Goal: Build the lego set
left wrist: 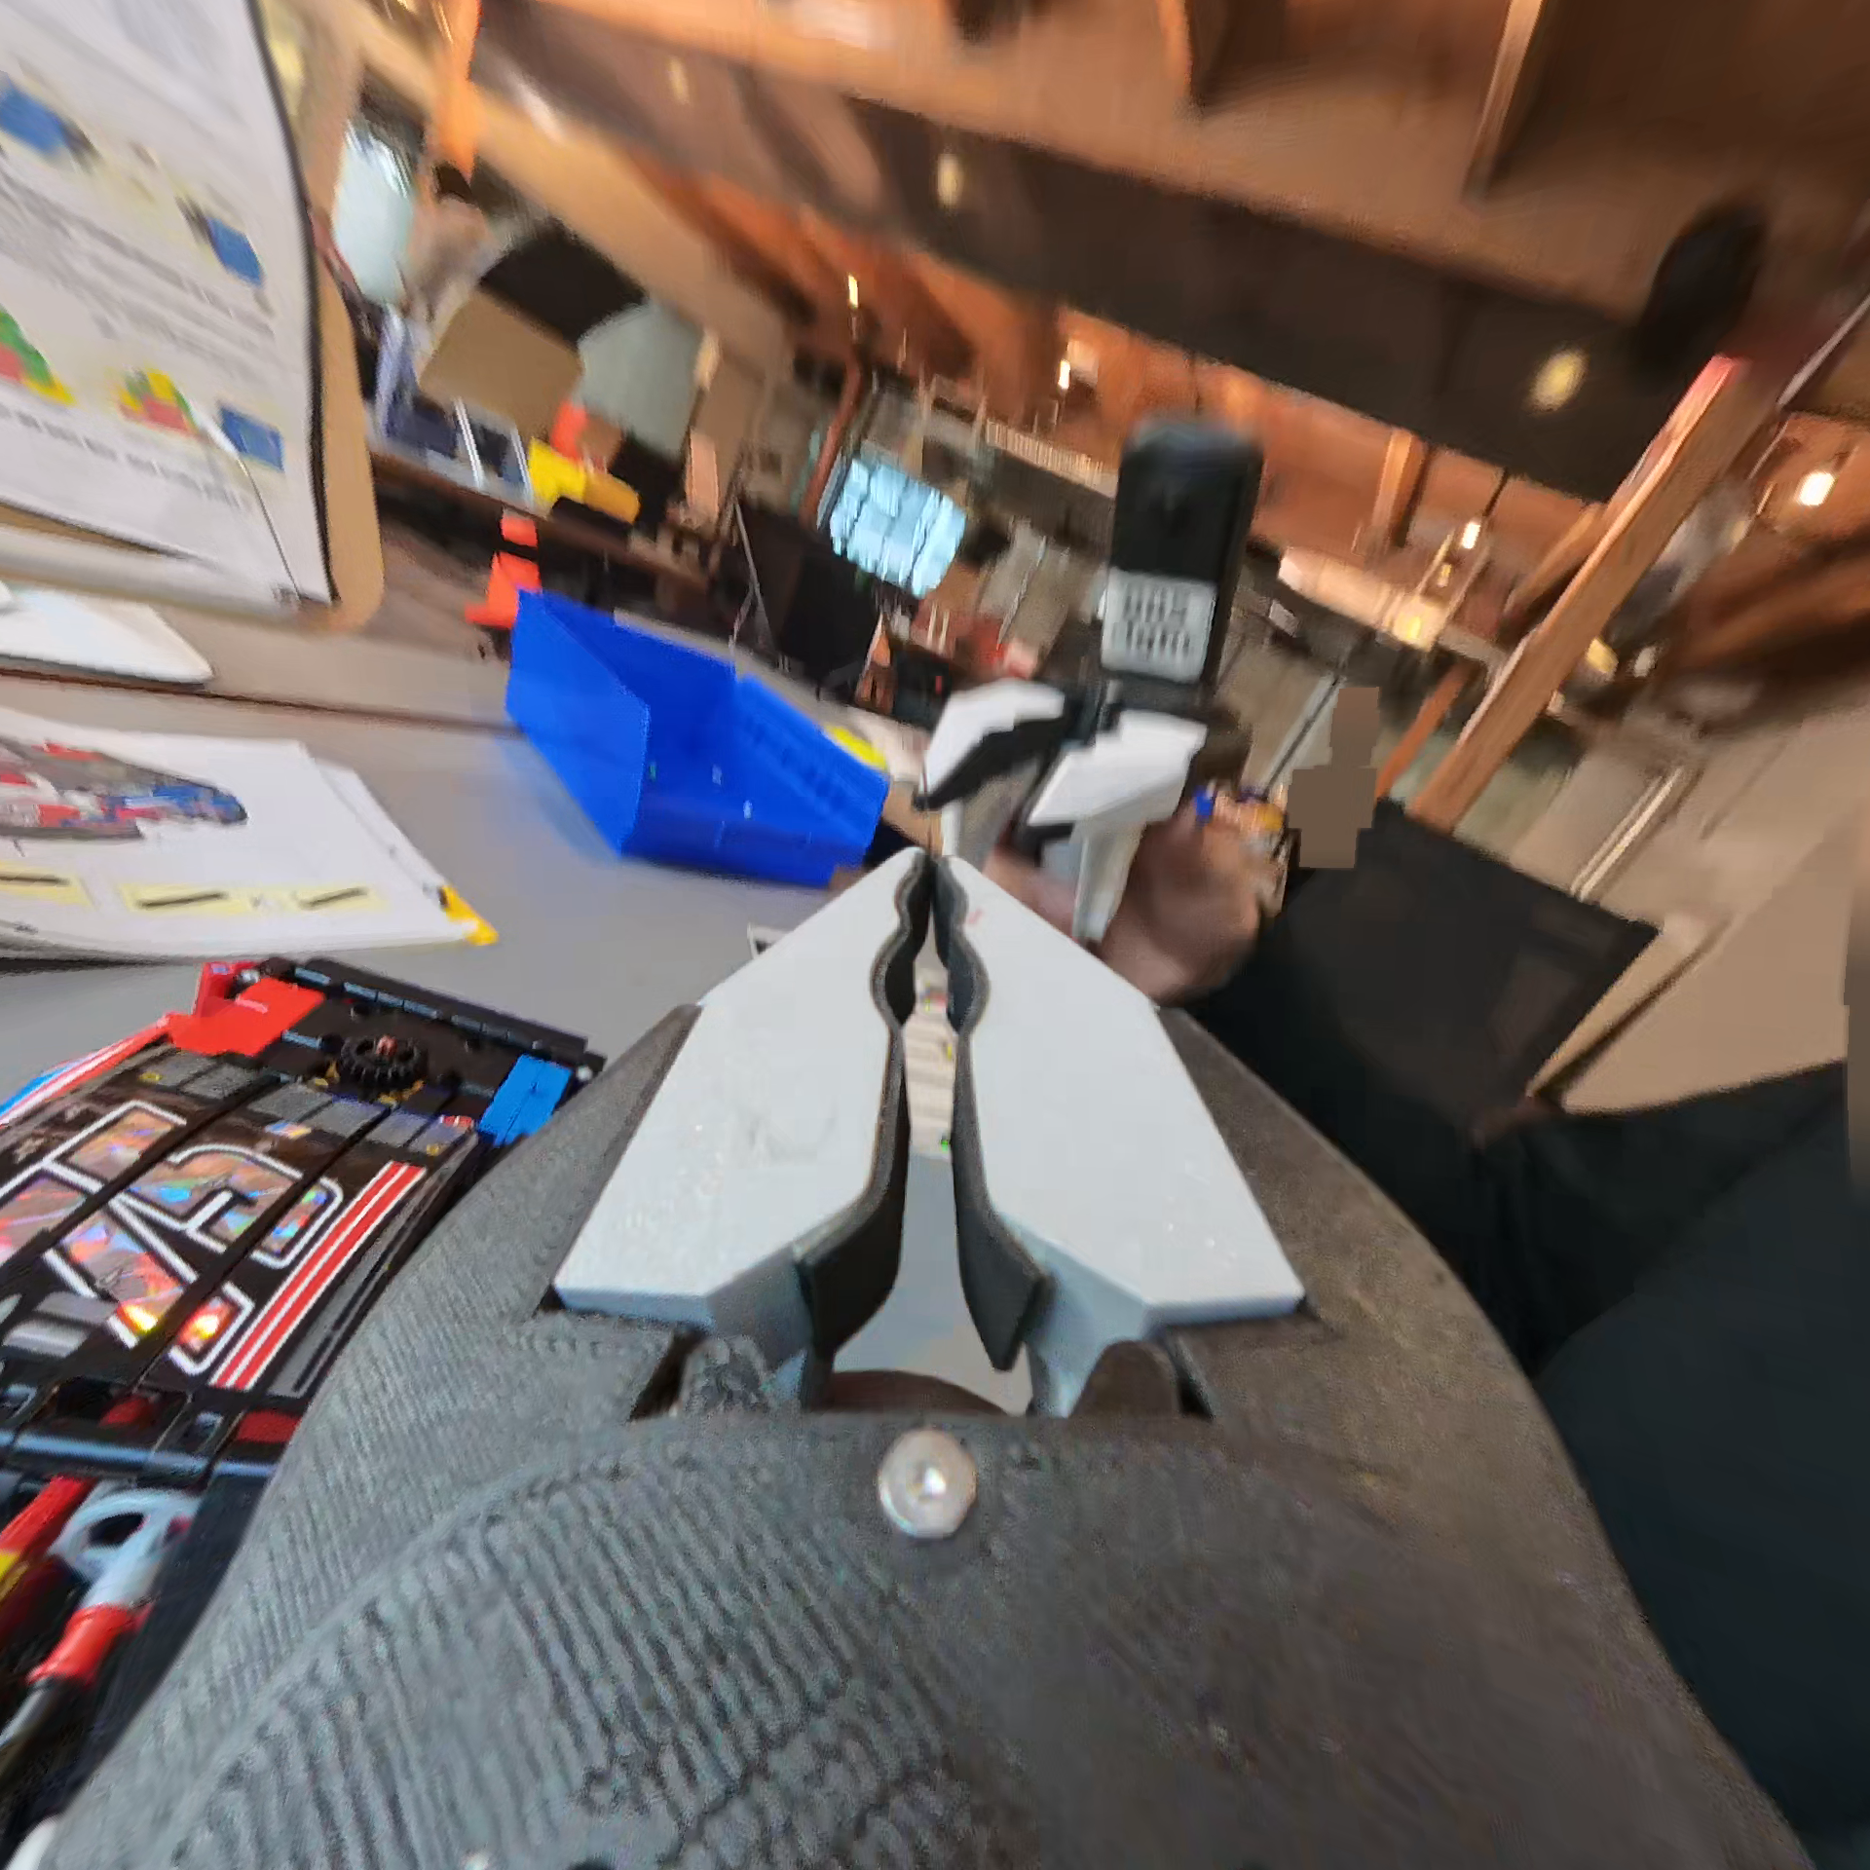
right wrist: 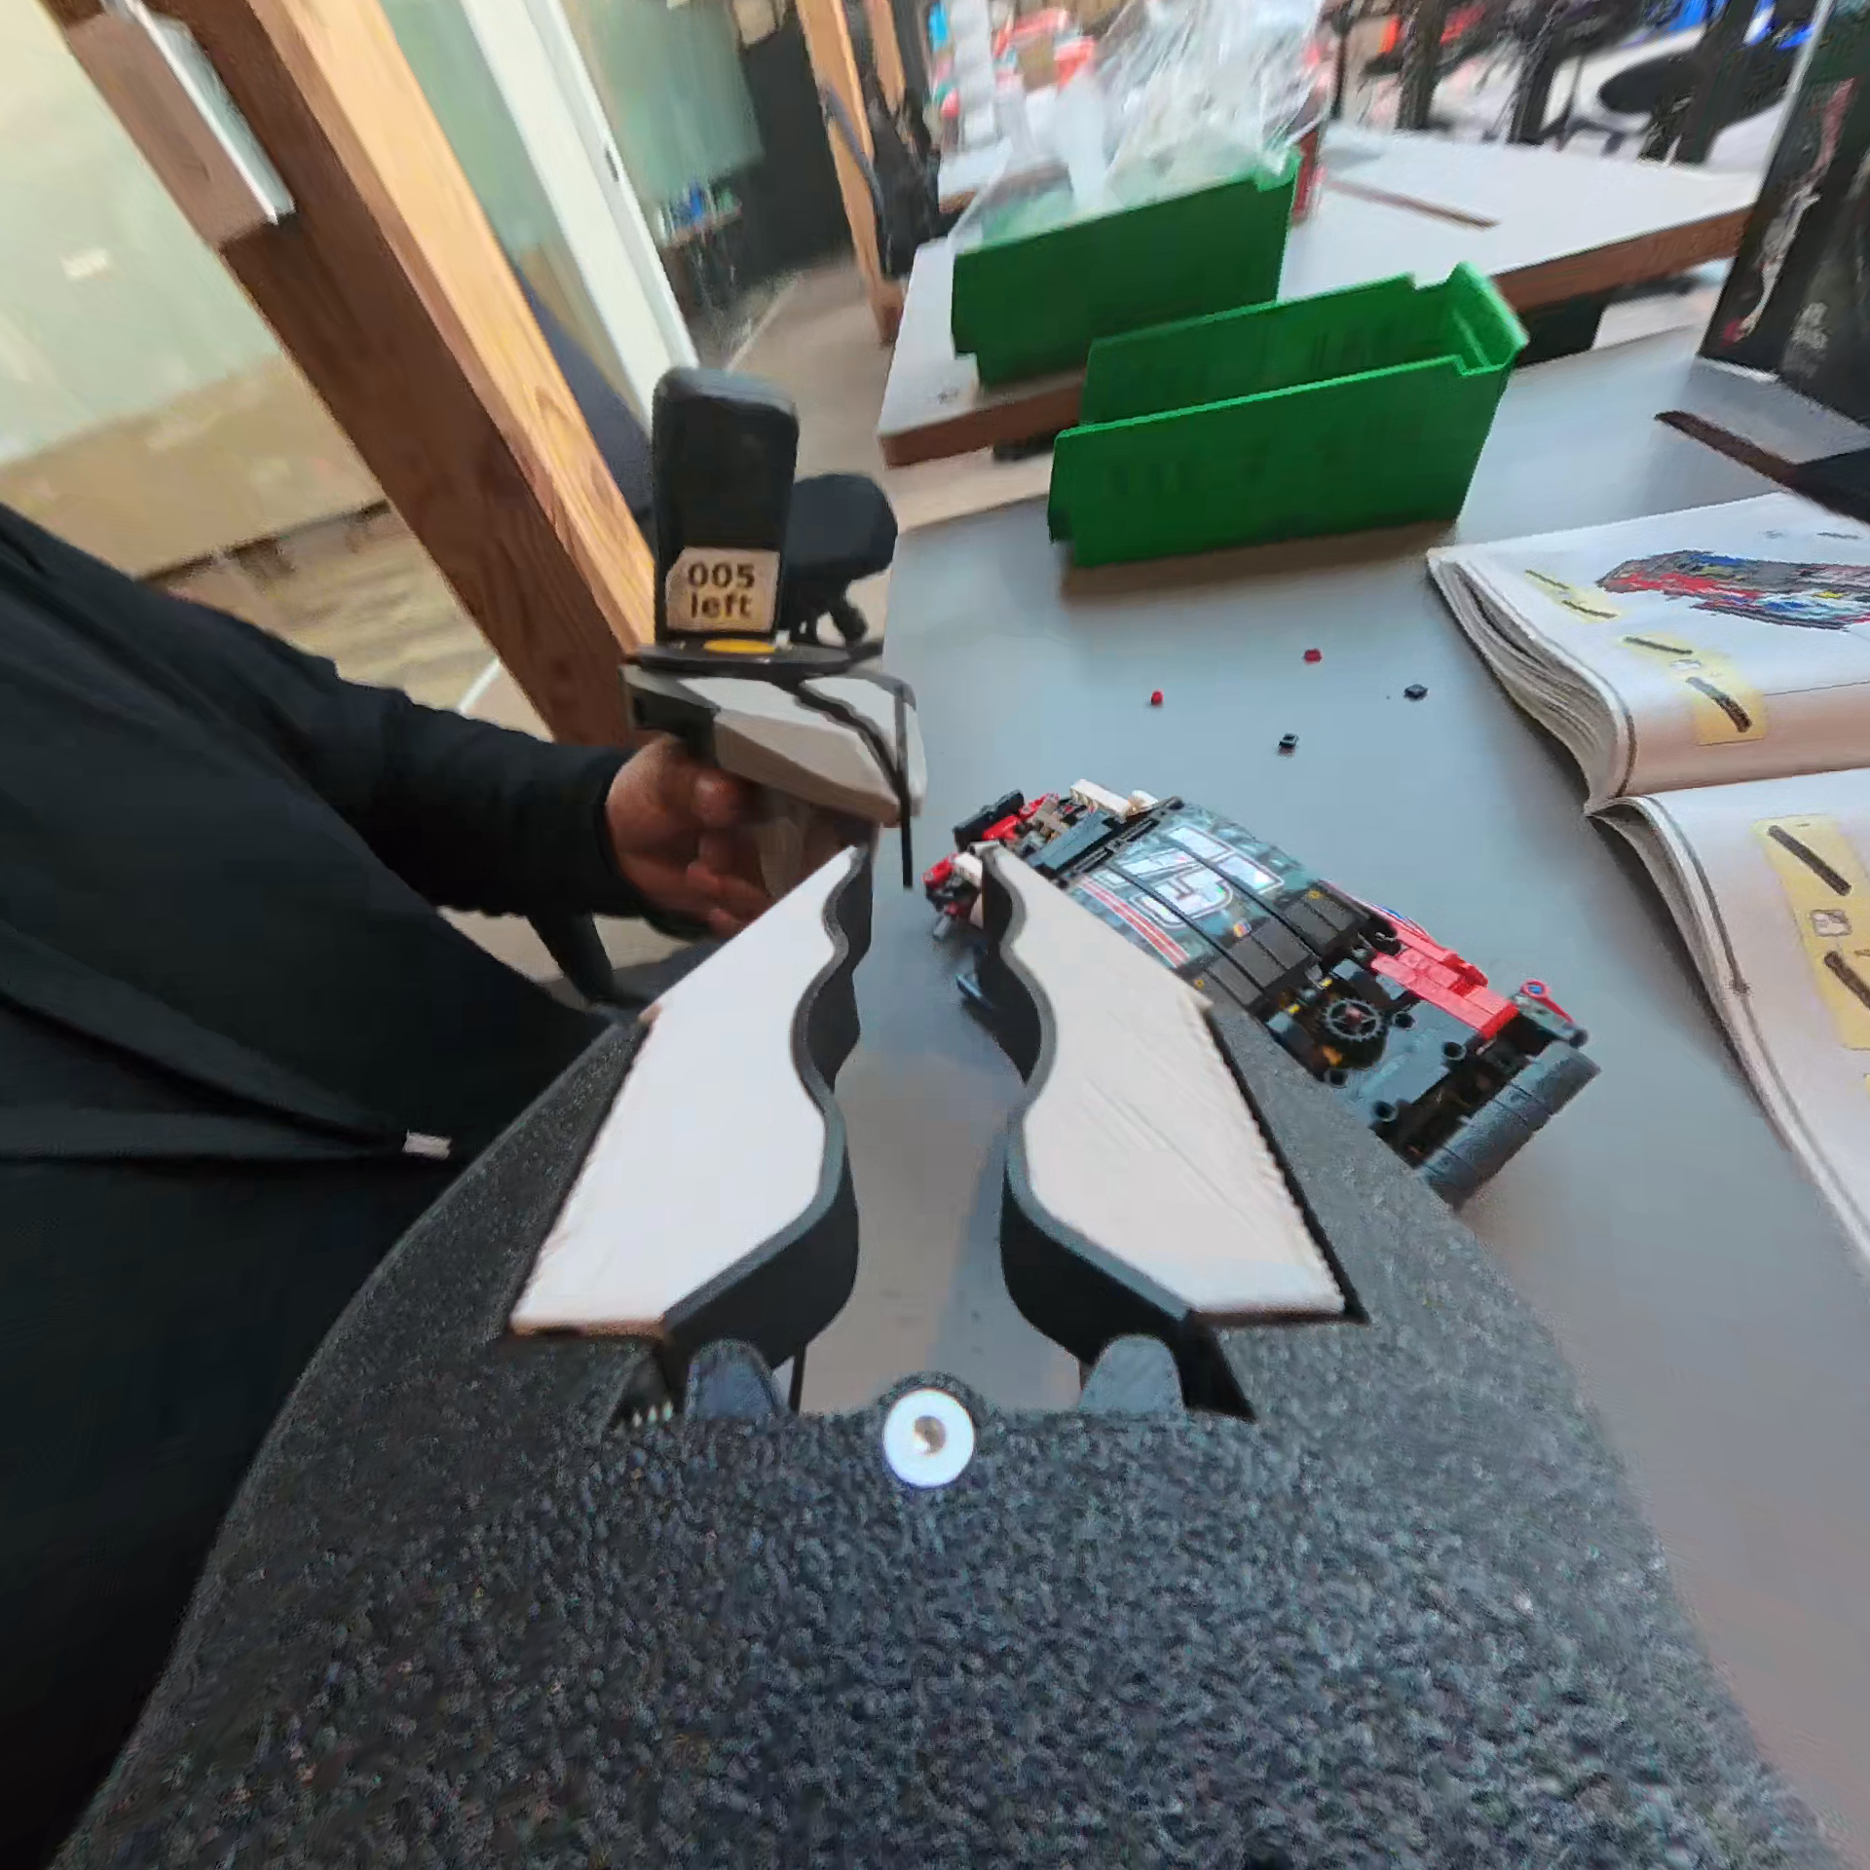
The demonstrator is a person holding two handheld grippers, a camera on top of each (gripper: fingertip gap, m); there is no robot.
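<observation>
The partly built black and red lego car (right wrist: 1265, 961) lies on the grey table (right wrist: 1164, 627). It also shows at the lower left of the left wrist view (left wrist: 202, 1194). My left gripper (left wrist: 931, 872) is shut on a thin black rod (right wrist: 906, 855) that hangs down from its tips. In the right wrist view the left gripper (right wrist: 904, 799) hovers above the table just left of the car's near end. My right gripper (right wrist: 926, 870) is open and empty, pointing toward that rod and the car's end. In the left wrist view the right gripper (left wrist: 987, 799) faces mine.
An open instruction booklet (right wrist: 1720, 658) lies right of the car and also shows in the left wrist view (left wrist: 202, 840). Two green bins (right wrist: 1285, 445) stand at the back, a blue bin (left wrist: 688, 749) on the other side. Small loose pieces (right wrist: 1287, 742) dot the table. A printed board (left wrist: 152, 304) stands upright. The grippers are tip to tip, or close to it.
</observation>
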